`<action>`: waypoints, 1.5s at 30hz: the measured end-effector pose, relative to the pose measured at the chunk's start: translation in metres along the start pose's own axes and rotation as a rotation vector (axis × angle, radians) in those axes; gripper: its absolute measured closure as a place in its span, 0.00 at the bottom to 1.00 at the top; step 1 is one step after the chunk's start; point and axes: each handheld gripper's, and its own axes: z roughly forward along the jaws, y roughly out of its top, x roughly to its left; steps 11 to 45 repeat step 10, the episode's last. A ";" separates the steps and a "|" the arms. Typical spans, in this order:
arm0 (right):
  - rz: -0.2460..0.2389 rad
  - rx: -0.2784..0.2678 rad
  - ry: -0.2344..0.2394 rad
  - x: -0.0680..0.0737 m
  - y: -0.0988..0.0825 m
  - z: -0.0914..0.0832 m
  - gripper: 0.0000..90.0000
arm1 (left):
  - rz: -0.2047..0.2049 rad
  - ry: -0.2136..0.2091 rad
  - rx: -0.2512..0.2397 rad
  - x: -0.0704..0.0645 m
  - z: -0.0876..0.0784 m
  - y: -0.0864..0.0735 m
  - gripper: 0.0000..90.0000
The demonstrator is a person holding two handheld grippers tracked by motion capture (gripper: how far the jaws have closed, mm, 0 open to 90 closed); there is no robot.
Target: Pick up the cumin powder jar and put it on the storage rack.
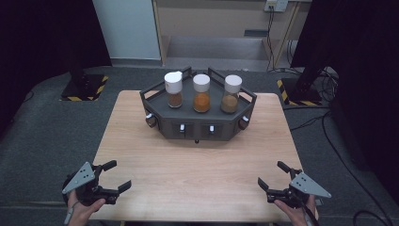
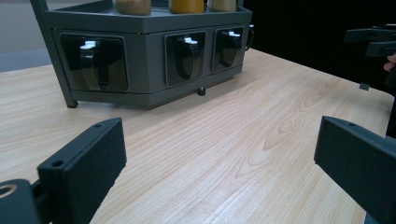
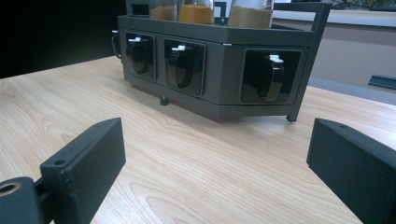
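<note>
A dark grey spice rack (image 1: 162, 117) stands at the far middle of the wooden table (image 1: 197, 165). On its top shelf stand three white-capped jars: a brown one (image 1: 174, 89), an orange one (image 1: 202, 93) and a tan one (image 1: 231, 94). Its front faces carry dark recessed holders (image 2: 184, 57) (image 3: 184, 63). My left gripper (image 1: 116, 175) rests open at the near left corner, nothing between its jaws. At the near right corner my right gripper (image 1: 273, 174) is open too, jaws wide and bare. Both point toward the rack, well short of it.
Grey carpet surrounds the table. Black stands with yellow-striped bases (image 1: 84, 87) (image 1: 301, 92) sit behind it at left and right, with cables (image 1: 329, 122) on the floor at right. Bare wood lies between the grippers and the rack.
</note>
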 end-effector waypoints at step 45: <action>-0.010 0.001 0.004 0.001 0.001 0.000 0.06 | 0.005 -0.002 0.001 -0.001 0.000 0.001 0.01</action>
